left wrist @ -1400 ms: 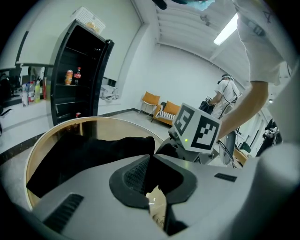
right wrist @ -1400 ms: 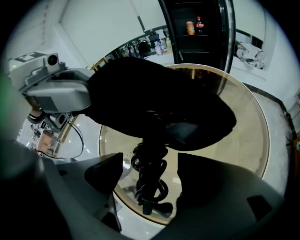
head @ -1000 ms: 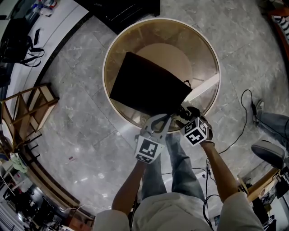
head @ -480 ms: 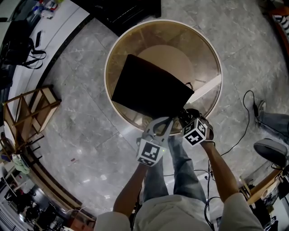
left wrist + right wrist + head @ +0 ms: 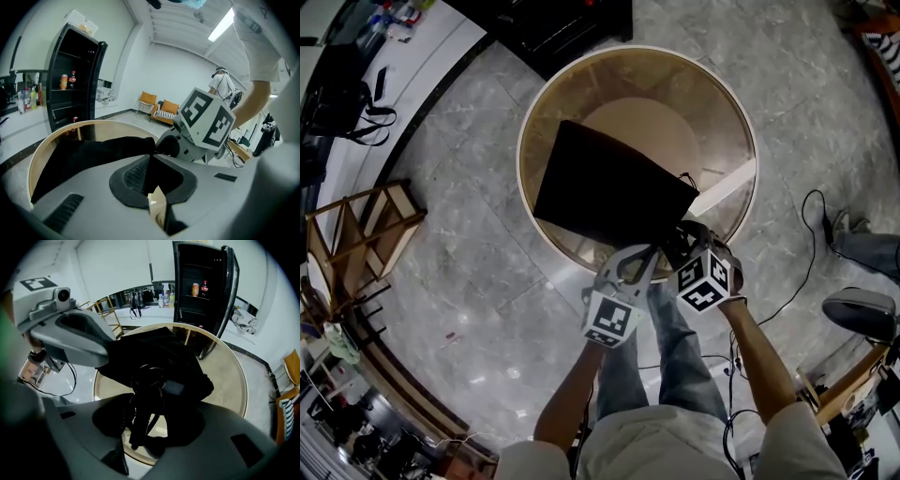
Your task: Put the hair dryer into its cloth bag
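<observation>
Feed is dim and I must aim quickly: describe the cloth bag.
Find the round table with the pale rim. The cloth bag is the big black rectangle across it, near edge pinched by the left gripper. Unlike the small corded hair dryer by its corner, it is flat and plain.

Bright, even; fisheye warp @ edges

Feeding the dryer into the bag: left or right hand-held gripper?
Right. The right hand-held gripper has the hair dryer between jaws that have just been closing, at the cloth bag; the left hand-held gripper is shut on its edge.
</observation>
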Demonstrator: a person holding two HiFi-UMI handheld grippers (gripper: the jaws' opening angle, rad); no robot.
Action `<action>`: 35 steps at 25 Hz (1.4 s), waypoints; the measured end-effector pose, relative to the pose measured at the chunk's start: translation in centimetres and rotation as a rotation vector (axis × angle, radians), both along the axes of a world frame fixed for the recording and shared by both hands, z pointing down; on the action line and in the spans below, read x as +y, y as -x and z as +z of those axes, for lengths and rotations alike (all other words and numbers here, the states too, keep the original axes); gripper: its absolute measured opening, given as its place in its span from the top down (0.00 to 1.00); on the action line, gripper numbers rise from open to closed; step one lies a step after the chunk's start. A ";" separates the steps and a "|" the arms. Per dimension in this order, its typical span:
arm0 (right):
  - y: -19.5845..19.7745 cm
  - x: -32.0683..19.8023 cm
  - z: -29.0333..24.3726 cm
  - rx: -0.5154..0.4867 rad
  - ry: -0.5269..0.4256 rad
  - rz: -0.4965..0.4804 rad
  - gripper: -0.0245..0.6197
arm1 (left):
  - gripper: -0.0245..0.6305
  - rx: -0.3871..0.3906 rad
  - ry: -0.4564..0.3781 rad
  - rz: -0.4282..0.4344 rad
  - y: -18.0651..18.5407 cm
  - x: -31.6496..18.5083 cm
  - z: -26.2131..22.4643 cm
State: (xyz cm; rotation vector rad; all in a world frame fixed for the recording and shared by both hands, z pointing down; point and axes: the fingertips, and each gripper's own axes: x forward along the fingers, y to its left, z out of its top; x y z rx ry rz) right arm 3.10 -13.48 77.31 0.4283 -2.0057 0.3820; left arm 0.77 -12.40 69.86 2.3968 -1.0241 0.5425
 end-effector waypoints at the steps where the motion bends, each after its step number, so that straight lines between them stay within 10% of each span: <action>1: 0.3 -0.3 -0.3 -0.008 -0.001 -0.004 0.63 | 0.90 0.001 -0.002 0.000 0.0 -0.1 -0.1; 35: 7.8 -2.0 4.7 -0.217 0.011 -0.268 0.61 | 0.90 0.059 0.090 0.024 0.6 0.6 2.7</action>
